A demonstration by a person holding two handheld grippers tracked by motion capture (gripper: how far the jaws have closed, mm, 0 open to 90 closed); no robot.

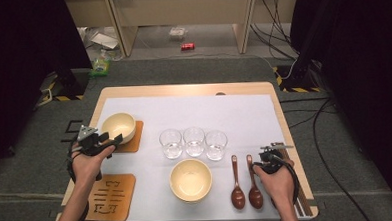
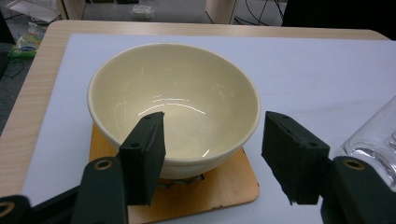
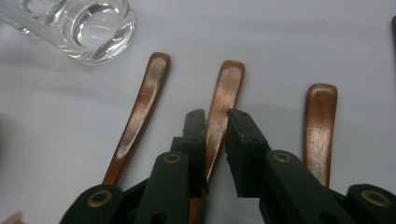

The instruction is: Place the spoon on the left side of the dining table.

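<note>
My right tongs (image 3: 215, 116) have narrowed around the middle spoon's (image 3: 223, 98) handle, which lies flat on the table (image 1: 244, 108) between two other spoon handles. My left tongs (image 2: 212, 140) stand wide at the near rim of the cream bowl (image 2: 173, 100), one jaw inside, gripping nothing. The bowl sits on a wooden coaster (image 2: 224, 184).
</note>
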